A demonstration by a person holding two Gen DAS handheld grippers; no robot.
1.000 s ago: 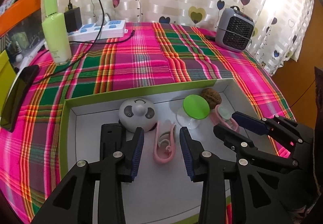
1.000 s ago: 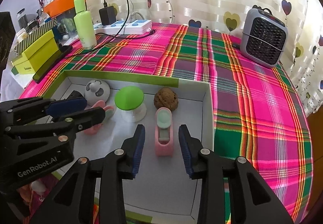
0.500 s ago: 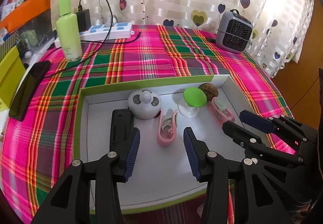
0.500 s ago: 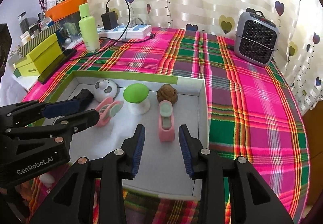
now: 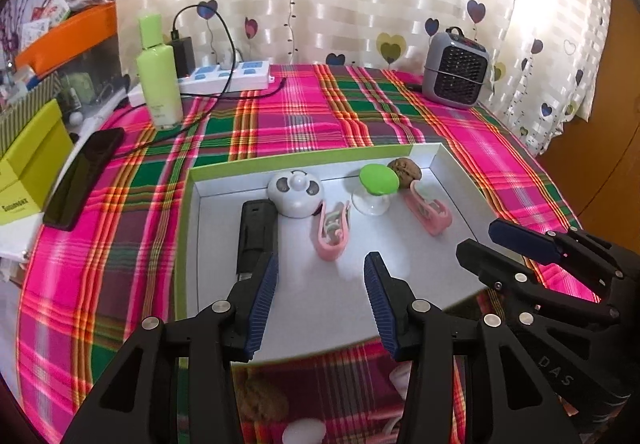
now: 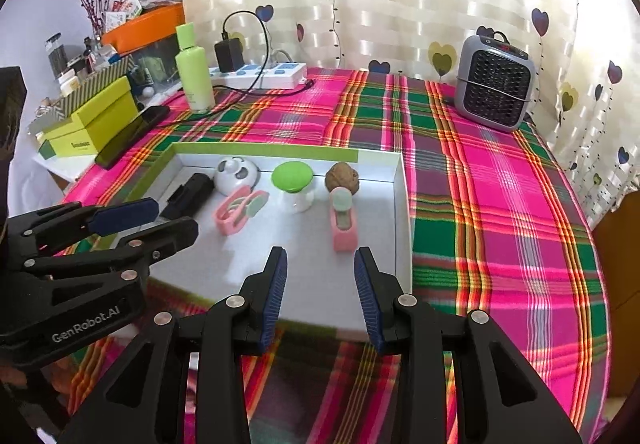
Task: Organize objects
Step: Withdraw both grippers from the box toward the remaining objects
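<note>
Both grippers, left gripper (image 5: pixel 320 276) and right gripper (image 6: pixel 320 268), hang parted and empty over the tray's (image 6: pixel 402 204) near edge. Inside, the black device (image 5: pixel 256 232) lies lengthwise near-to-far at left. Only the left view shows blurred items below the tray.

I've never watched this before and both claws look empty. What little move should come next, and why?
Probably lower the left gripper toward the loose things near the table's front edge, such as the brown walnut outside the tray. Both grippers are open and hold nothing, the right gripper too, while six items already lie inside the tray.
</note>
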